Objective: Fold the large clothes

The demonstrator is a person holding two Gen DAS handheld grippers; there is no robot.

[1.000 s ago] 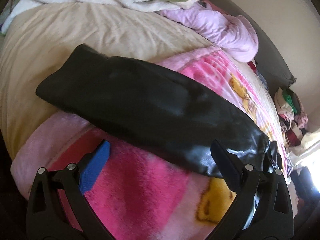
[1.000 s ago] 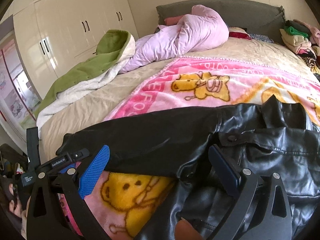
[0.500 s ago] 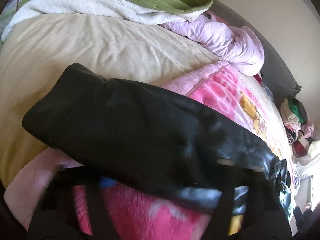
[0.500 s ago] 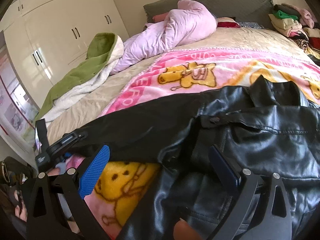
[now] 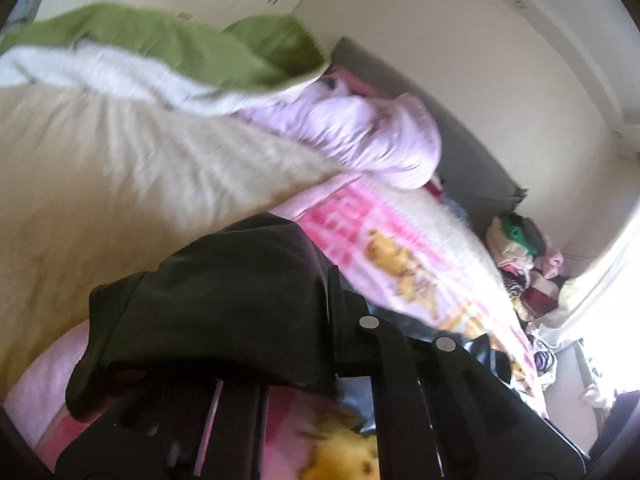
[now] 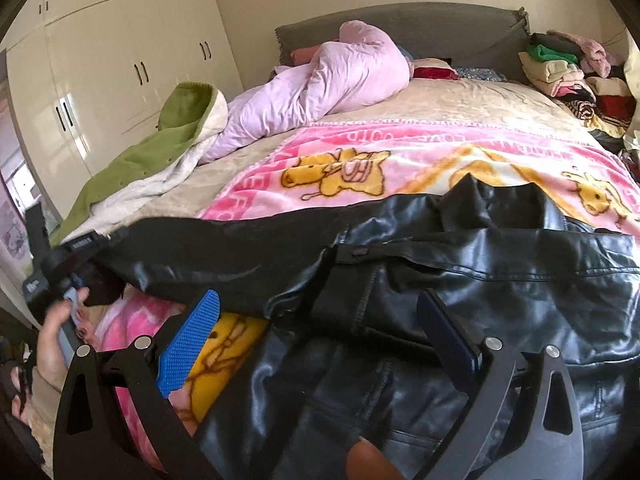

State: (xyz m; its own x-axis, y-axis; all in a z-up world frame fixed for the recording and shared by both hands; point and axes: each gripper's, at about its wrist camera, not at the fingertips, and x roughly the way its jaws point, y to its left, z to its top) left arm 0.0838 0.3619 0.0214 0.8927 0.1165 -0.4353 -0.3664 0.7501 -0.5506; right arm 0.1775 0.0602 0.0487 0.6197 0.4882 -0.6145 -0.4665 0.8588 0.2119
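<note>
A black leather jacket [image 6: 460, 280] lies across the pink cartoon blanket [image 6: 400, 156] on the bed. Its long sleeve [image 6: 208, 252] stretches out to the left. My left gripper [image 6: 86, 276] is shut on the sleeve's cuff end, at the left in the right wrist view. In the left wrist view the cuff [image 5: 224, 304] drapes over the gripper's frame and hides its fingers. My right gripper [image 6: 316, 336] is open and empty, hovering just above the jacket's body near the armpit.
A green and white blanket [image 6: 160, 156] and a pale pink duvet [image 6: 332, 84] lie at the bed's far left. Folded clothes [image 6: 568, 68] are stacked at the far right by the grey headboard [image 6: 440, 28]. White wardrobes [image 6: 120, 60] stand on the left.
My left gripper went from open in front of the sleeve to shut on the cuff, and tilted upward. My right gripper has moved forward and lower over the jacket's body.
</note>
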